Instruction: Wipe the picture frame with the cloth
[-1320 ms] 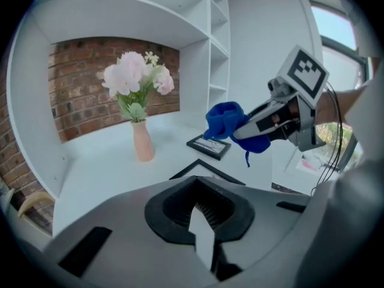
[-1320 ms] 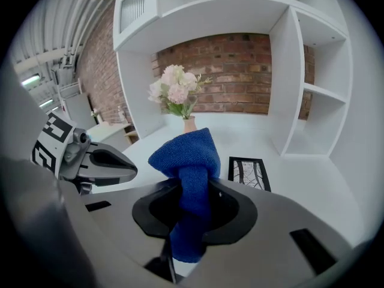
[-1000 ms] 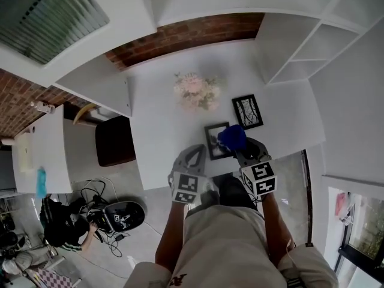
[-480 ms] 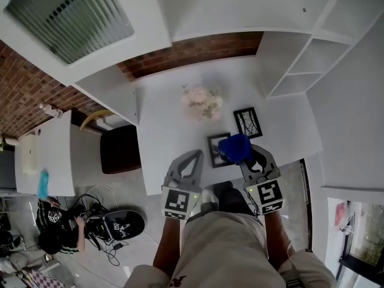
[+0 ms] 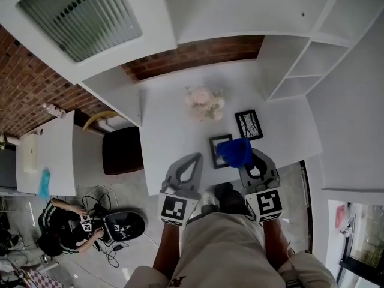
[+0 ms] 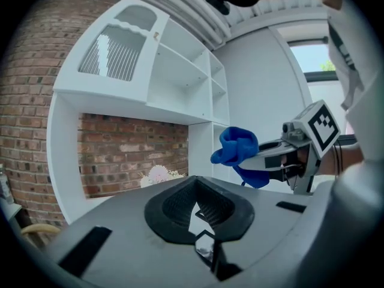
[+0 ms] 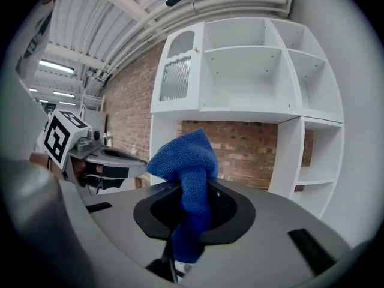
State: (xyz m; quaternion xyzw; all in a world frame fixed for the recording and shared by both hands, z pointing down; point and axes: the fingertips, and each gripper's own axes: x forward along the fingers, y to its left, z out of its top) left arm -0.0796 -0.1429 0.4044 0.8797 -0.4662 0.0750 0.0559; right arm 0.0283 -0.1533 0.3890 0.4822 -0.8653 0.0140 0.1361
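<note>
Two black picture frames stand on the white table (image 5: 168, 131). The nearer frame (image 5: 217, 152) is partly covered by the blue cloth (image 5: 236, 150); the farther frame (image 5: 248, 125) sits beyond it to the right. My right gripper (image 5: 245, 156) is shut on the cloth, which bunches up between its jaws (image 7: 186, 161), held above the table's front edge over the nearer frame. My left gripper (image 5: 195, 157) hangs to the left of that frame, shut with nothing in it. From the left gripper view, the cloth (image 6: 240, 152) and right gripper (image 6: 282, 155) show at the right.
A bunch of pale flowers (image 5: 204, 102) stands at the back of the table before a brick wall. White shelving (image 5: 300, 59) rises at the right. A dark stool (image 5: 120, 150) sits left of the table. A person (image 5: 57, 224) crouches on the floor among cables.
The head view has shifted, so table and frames sit lower in the picture. Both grippers have drawn back a little toward my body. The cloth stays gripped over the nearer frame.
</note>
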